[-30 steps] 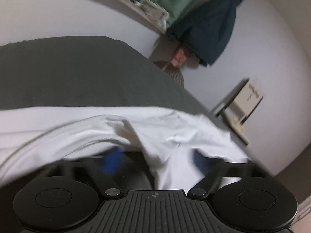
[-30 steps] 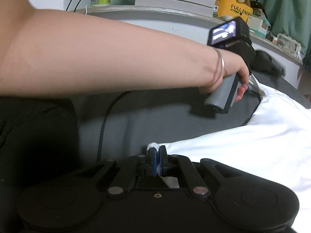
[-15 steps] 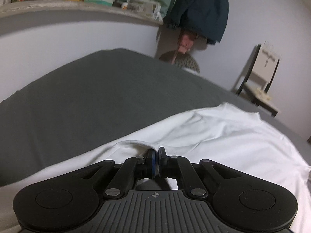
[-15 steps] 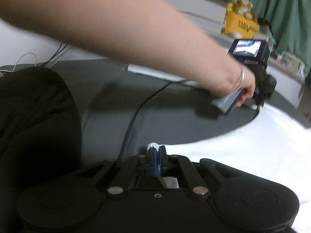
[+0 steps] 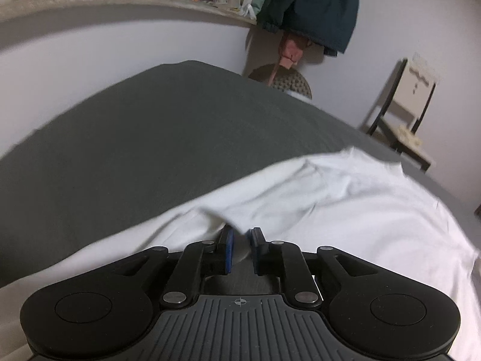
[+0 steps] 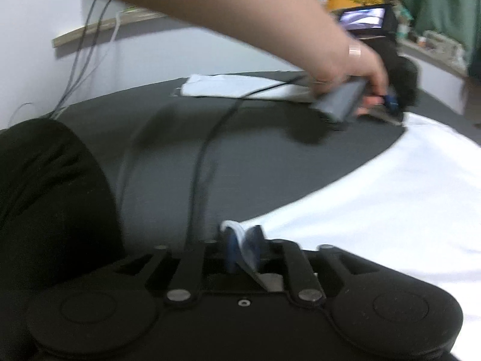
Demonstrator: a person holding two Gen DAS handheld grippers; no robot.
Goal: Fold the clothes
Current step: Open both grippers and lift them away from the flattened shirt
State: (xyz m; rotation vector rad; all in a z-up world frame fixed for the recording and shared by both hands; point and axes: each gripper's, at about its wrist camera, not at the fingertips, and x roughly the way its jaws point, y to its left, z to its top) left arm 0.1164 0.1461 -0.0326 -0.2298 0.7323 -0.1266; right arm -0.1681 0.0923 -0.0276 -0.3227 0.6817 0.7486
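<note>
Bedroom at home: grey-sheeted bed (image 5: 168, 138), cluttered shelf (image 5: 126, 0) (hung jacket (image 5: 324, 9) beside), chair (image 5: 402, 114).

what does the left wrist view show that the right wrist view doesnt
Only the left wrist view: a dark jacket hanging on the wall, a chair and a woven basket; the left gripper has its jaws opening just behind a raised fold.

Only the right wrist view: the person's forearm, a black cable, and the right gripper, jaws opening with a cloth corner between them.

Both: the white garment on the grey bed sheet.
</note>
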